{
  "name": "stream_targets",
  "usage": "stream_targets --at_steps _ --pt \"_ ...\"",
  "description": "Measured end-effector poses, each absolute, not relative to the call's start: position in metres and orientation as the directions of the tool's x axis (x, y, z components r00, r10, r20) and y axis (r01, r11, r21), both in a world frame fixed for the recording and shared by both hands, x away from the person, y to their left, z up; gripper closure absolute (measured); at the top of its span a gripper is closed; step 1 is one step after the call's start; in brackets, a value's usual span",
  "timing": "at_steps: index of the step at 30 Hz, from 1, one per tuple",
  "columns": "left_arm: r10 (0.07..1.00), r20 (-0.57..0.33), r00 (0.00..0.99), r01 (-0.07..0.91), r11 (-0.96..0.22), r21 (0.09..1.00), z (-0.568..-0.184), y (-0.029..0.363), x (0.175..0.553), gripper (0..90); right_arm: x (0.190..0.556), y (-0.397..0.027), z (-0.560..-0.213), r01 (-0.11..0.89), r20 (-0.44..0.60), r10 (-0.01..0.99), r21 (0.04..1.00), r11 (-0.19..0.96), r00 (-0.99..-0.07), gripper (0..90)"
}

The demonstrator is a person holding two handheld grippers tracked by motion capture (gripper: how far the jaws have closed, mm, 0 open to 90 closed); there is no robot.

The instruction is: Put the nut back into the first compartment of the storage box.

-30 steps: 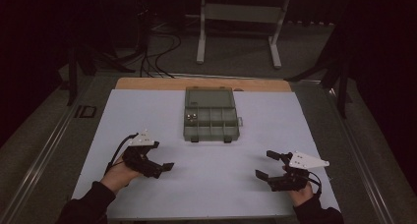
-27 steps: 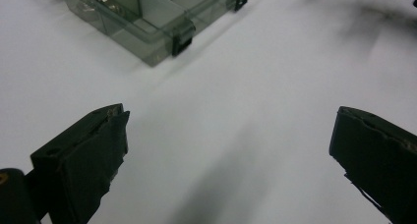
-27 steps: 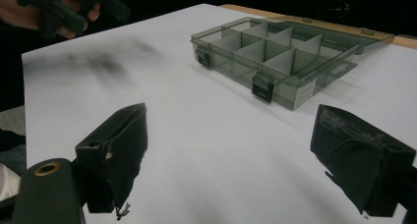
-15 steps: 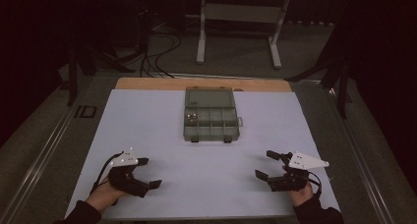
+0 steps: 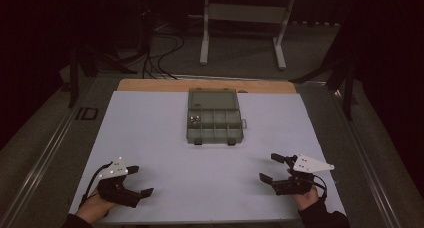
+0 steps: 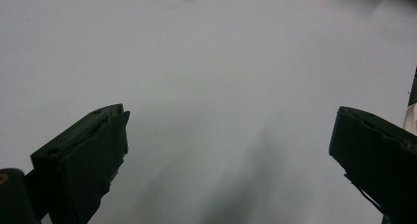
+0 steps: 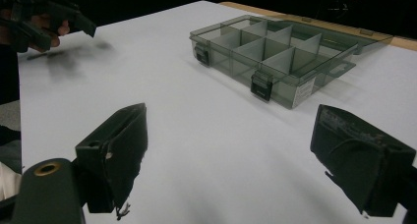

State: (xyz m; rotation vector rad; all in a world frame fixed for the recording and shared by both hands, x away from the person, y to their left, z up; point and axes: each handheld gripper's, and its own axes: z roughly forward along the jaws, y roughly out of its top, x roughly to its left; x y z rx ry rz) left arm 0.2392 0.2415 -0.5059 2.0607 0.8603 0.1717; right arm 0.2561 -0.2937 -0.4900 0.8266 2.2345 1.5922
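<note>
The compartment box is sitting at about twelve o'clock on the white sheet, toward the far edge and well apart from both of your hands. It is a translucent grey-green organiser with its lid lying open flat behind it, two dark latches facing you, and dividers splitting it into cells. Two small round pieces are resting in a cell at the box's left side; what they are is too small to tell. From the right gripper view the box is lying ahead at about one o'clock.

You are holding the left gripper at about seven o'clock on the sheet, jaws spread wide with nothing between them. You are holding the right gripper at about five o'clock, jaws likewise parted and empty.
</note>
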Motion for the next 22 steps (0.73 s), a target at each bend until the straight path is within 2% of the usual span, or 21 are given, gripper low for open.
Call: stream_targets --at_steps 6,11,22 --pt "0.658 -0.160 0.736 0.512 -0.386 0.767 -0.5085 0.2408 0.2413 1.5 0.2562 -0.2942 -0.4903 0.290 0.107 0.588 0.930 0.227 -0.802 14.2" --pt "0.644 -0.147 0.751 0.500 -0.410 0.763 -0.5108 0.2383 0.2408 1.5 0.2572 -0.2950 -0.4913 0.298 0.112 0.591 0.927 0.227 -0.799 14.2" --pt "0.651 -0.162 0.742 0.496 -0.369 0.786 -0.5092 0.2405 0.2417 1.5 0.2566 -0.2948 -0.4910 0.298 0.109 0.593 0.926 0.232 -0.798 14.2"
